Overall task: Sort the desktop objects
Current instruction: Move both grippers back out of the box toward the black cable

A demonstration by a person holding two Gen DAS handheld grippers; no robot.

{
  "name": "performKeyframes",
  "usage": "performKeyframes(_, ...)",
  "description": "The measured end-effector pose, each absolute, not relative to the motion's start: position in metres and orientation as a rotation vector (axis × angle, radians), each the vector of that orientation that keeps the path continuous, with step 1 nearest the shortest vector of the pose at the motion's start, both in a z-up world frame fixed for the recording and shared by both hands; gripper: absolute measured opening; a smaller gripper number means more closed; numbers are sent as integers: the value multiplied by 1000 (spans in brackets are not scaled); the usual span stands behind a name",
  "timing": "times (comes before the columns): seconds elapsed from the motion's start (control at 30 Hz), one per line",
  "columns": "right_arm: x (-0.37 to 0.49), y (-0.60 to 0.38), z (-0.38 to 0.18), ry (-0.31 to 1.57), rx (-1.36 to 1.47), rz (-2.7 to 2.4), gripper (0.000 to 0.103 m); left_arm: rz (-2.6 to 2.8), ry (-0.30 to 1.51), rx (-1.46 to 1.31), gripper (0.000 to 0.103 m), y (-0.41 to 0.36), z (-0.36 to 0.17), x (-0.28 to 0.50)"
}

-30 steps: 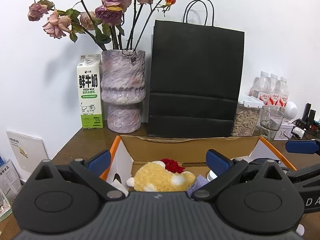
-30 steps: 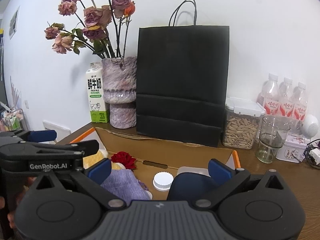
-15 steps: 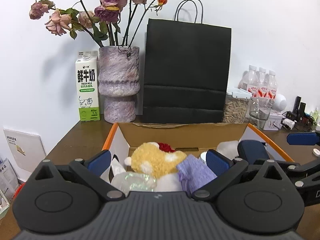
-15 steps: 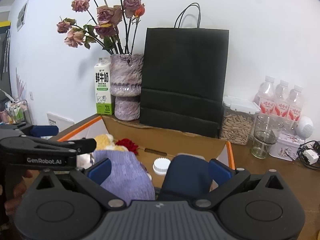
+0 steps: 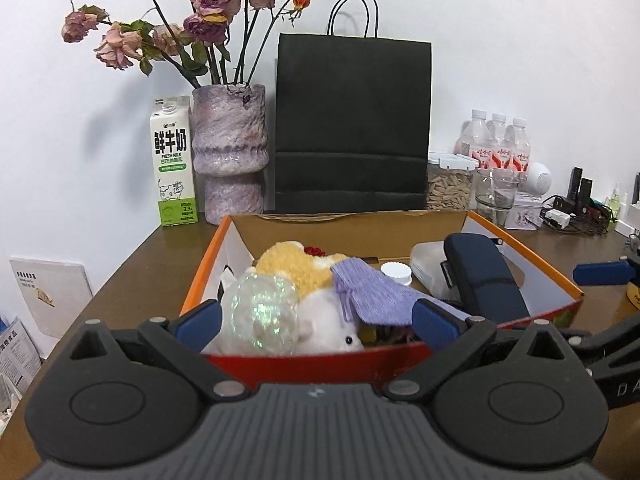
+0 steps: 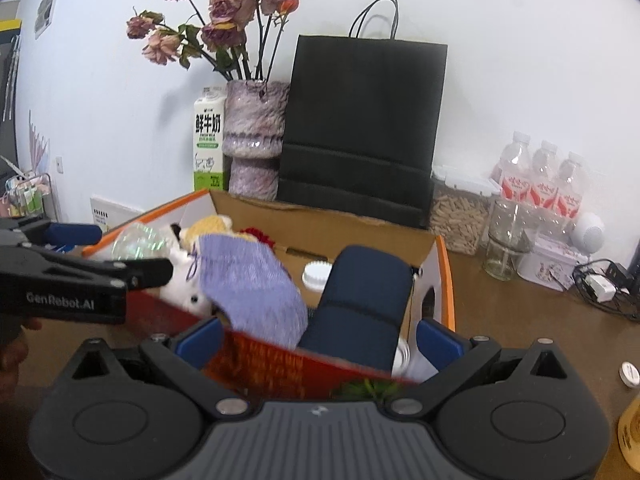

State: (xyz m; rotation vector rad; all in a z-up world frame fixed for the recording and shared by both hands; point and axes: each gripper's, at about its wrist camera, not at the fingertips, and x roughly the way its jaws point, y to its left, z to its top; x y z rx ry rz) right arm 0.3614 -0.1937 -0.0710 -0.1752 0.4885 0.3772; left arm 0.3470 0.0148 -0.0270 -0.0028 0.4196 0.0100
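Observation:
A cardboard box (image 5: 208, 260) with an orange rim and a red front wall sits on the brown desk. It holds an iridescent ball (image 5: 262, 312), a yellow plush (image 5: 296, 266), a white plush (image 5: 328, 320), a purple knit pouch (image 5: 376, 292), a navy case (image 5: 484, 276) and a white lid (image 5: 395, 272). My left gripper (image 5: 316, 322) is open at the box's front wall and holds nothing. My right gripper (image 6: 319, 340) is open too, in front of the box (image 6: 446, 276), facing the pouch (image 6: 252, 280) and navy case (image 6: 368, 296).
Behind the box stand a black paper bag (image 5: 352, 128), a vase of dried roses (image 5: 230, 148), a milk carton (image 5: 173, 160), a seed jar (image 5: 448, 188), a glass (image 5: 498, 196) and water bottles (image 5: 496, 148). Cables (image 5: 568, 216) lie at the right. A small cap (image 6: 629, 374) lies on the desk.
Both grippers have drawn back from over the box toward its front, so the red front wall and more of the contents show. Both stay open.

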Motion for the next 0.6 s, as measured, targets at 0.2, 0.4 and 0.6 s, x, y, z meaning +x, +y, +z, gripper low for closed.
performKeyframes(0.2,336,-201,-83,507,-173,357,103,12,442,-23,103,10,-35,323)
performKeyframes(0.4,314,-209,-98,544,-158,337,103,27,474,-38,103,6,-46,300)
performKeyframes(0.6,291,-215,-110,567,-157,330,103,34,512,-34,103,0,-55,281)
